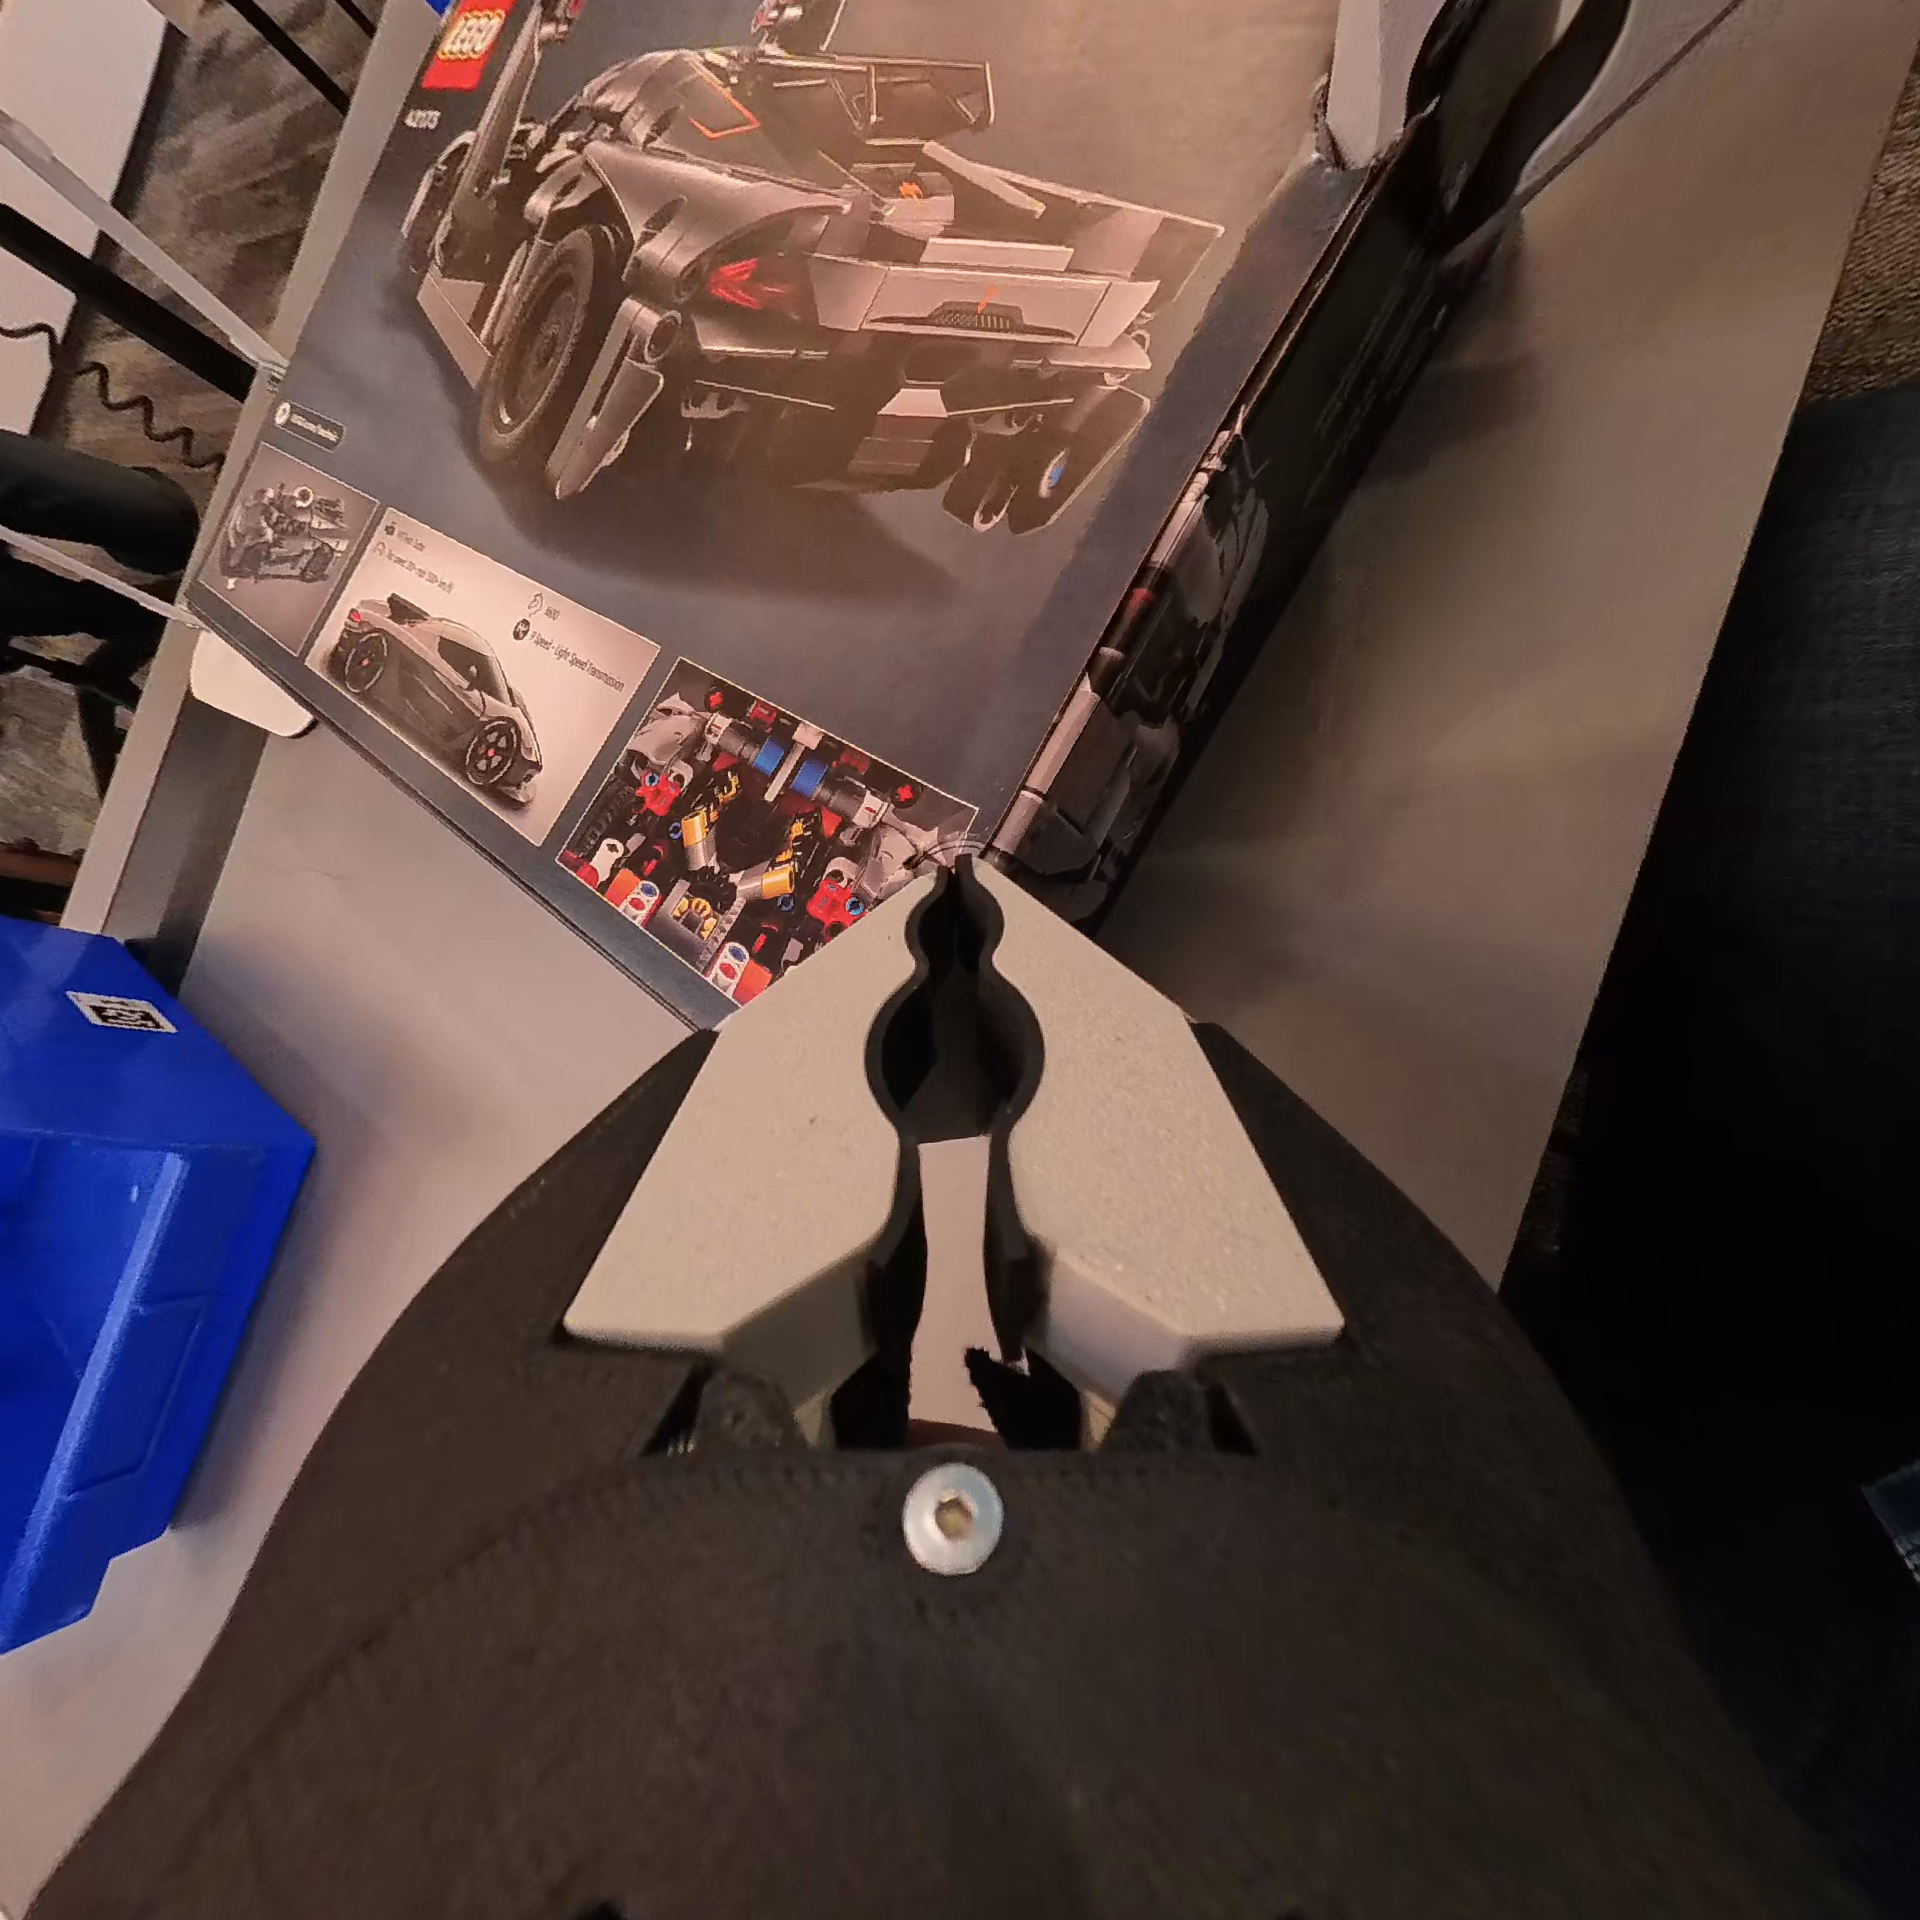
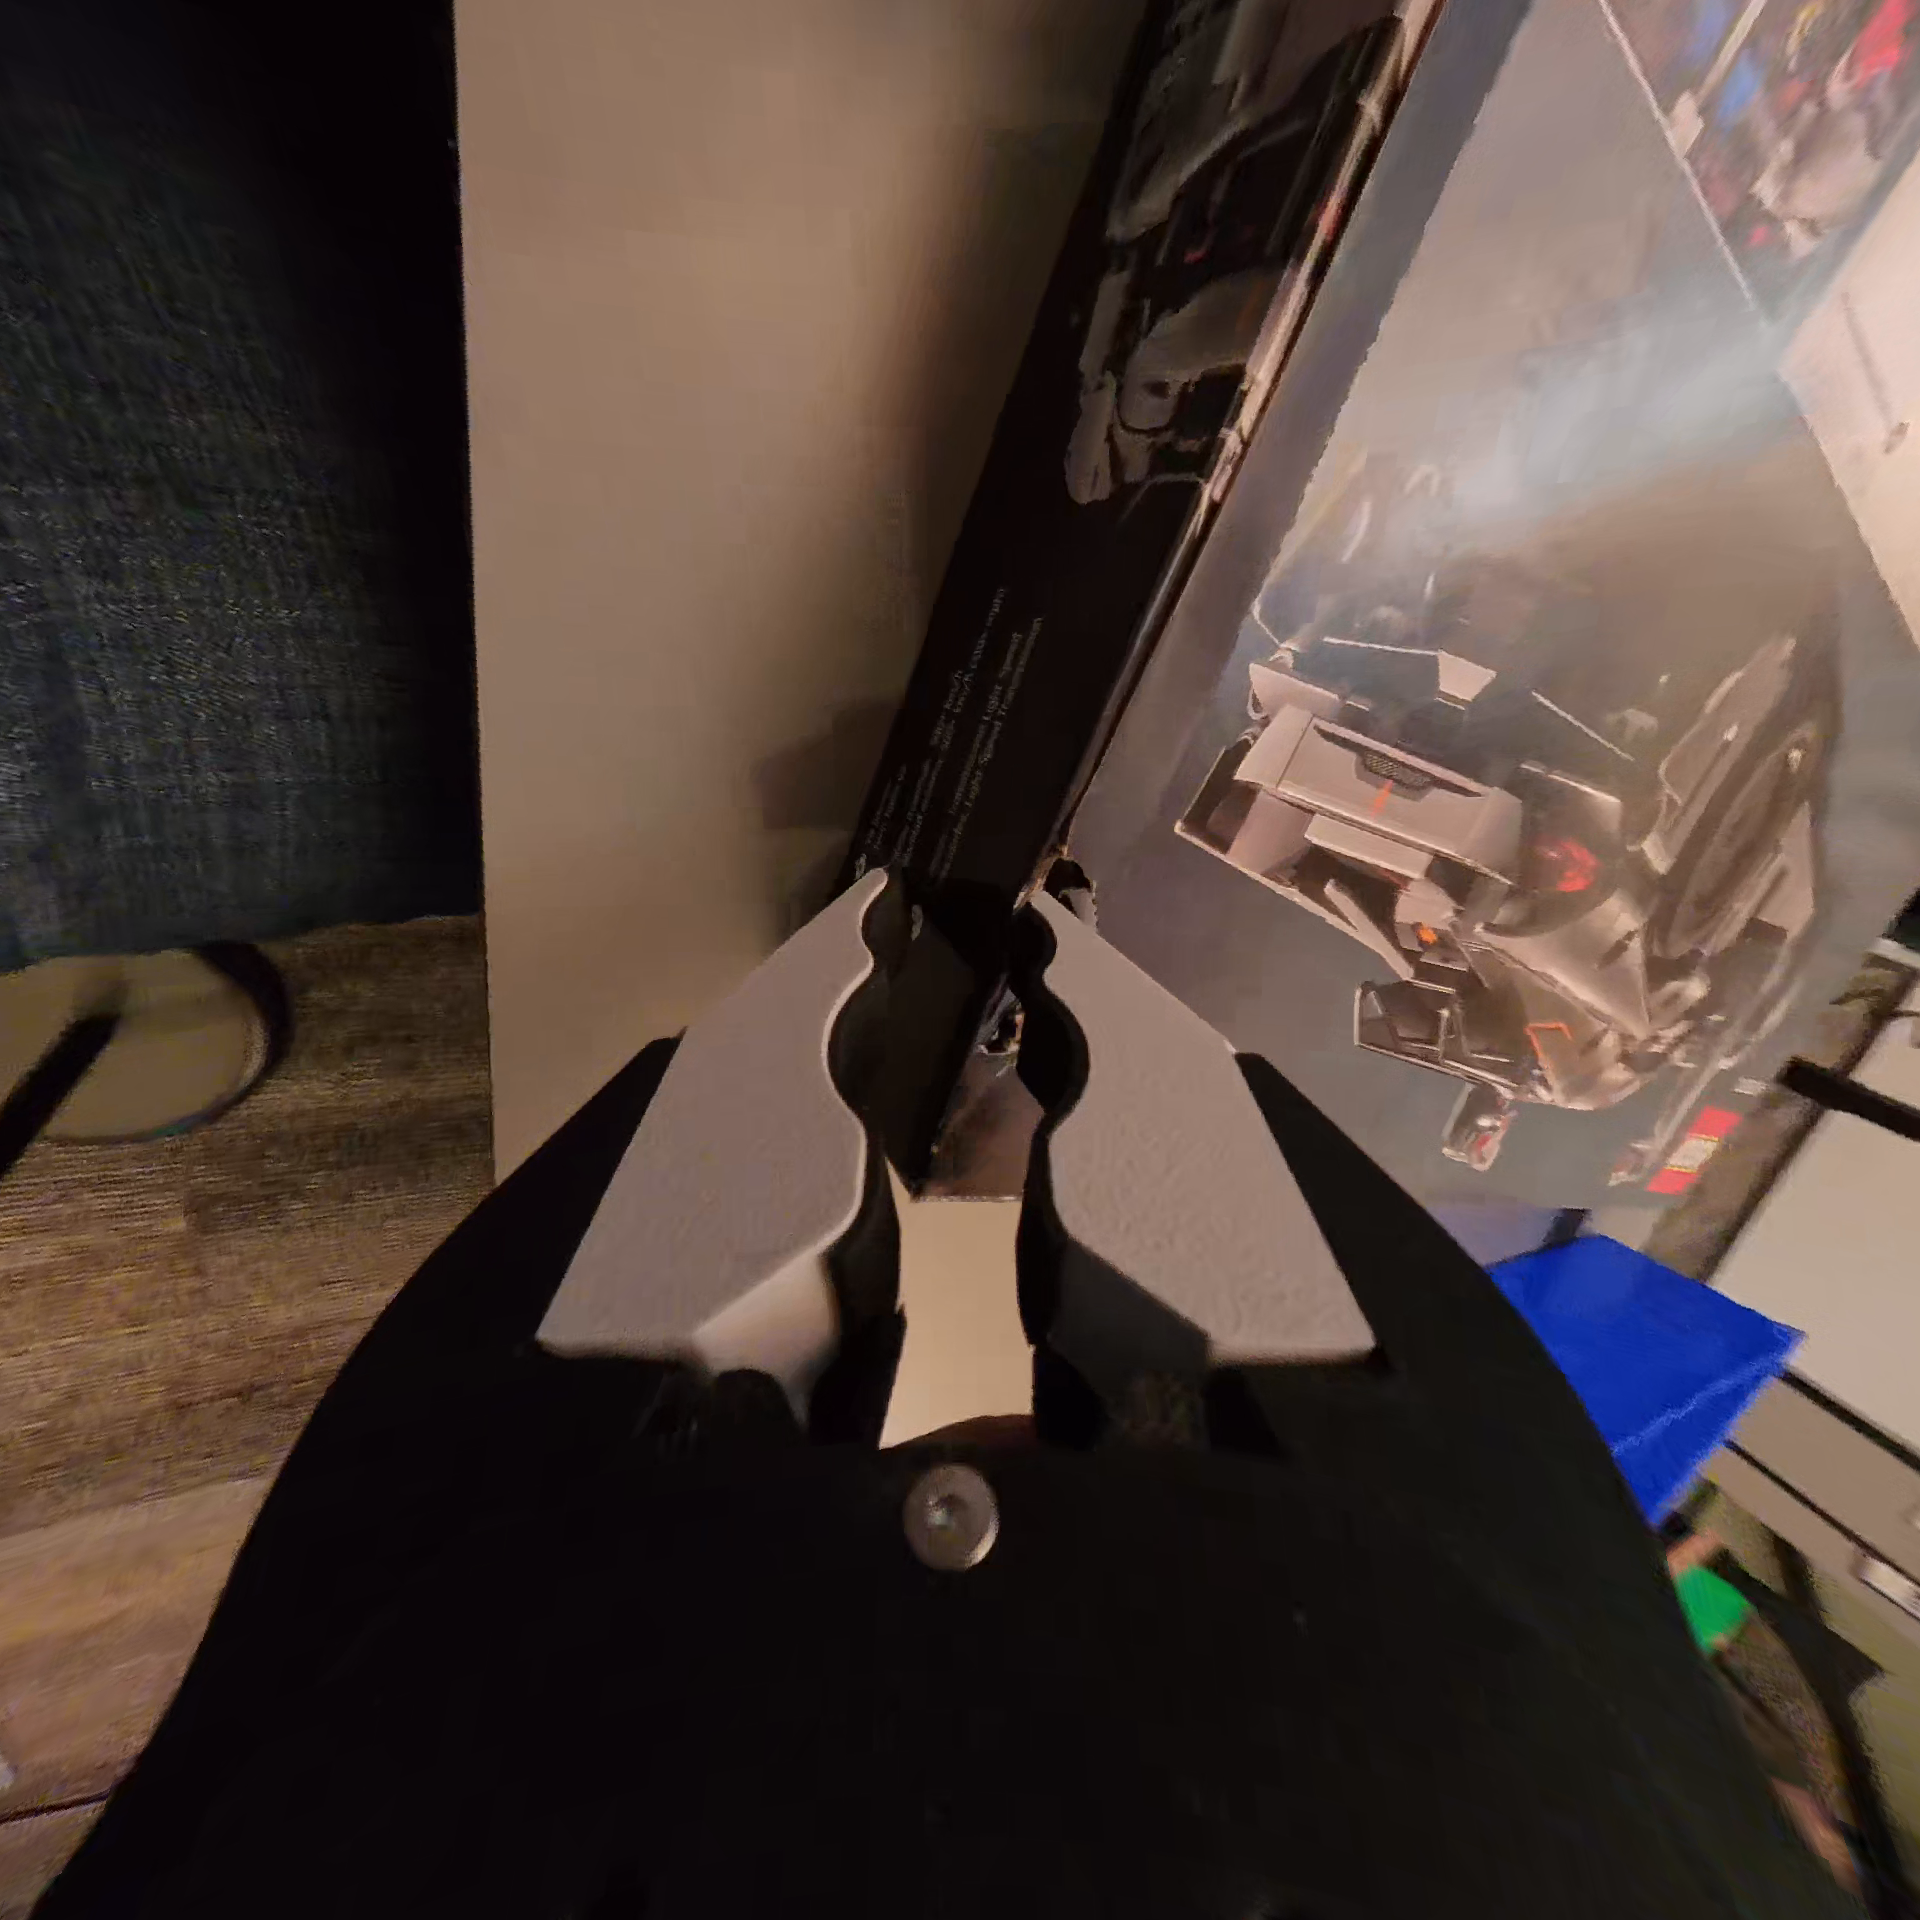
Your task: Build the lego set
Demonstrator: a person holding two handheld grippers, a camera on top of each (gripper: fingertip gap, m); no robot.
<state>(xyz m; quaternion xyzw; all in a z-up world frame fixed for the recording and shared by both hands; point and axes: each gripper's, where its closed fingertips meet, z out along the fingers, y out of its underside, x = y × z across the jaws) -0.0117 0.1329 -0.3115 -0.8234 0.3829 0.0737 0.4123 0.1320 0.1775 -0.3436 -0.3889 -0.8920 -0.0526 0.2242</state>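
Dim, warm light falls over a pale tabletop (image 1: 436,1039) beside a dark blue fabric surface (image 2: 208,520).

In the left wrist view, the left hand-held gripper (image 1: 961,883) has its grey fingers pressed together, their tips meeting at the near corner of the lego box (image 1: 790,436); whether they pinch a bit of the cardboard there cannot be told. That box lies on the tabletop beyond the tips, its printed face showing a grey car and running far and left. A blue bin (image 1: 135,1247) stands to the left, just beside the gripper.

In the right wrist view, the right hand-held gripper (image 2: 961,914) is pinching the dark side panel of the lego box (image 2: 1507,779), which passes between its fingers. The box's printed face spreads to the right, and the blue bin (image 2: 1631,1351) sits near right, below the box.
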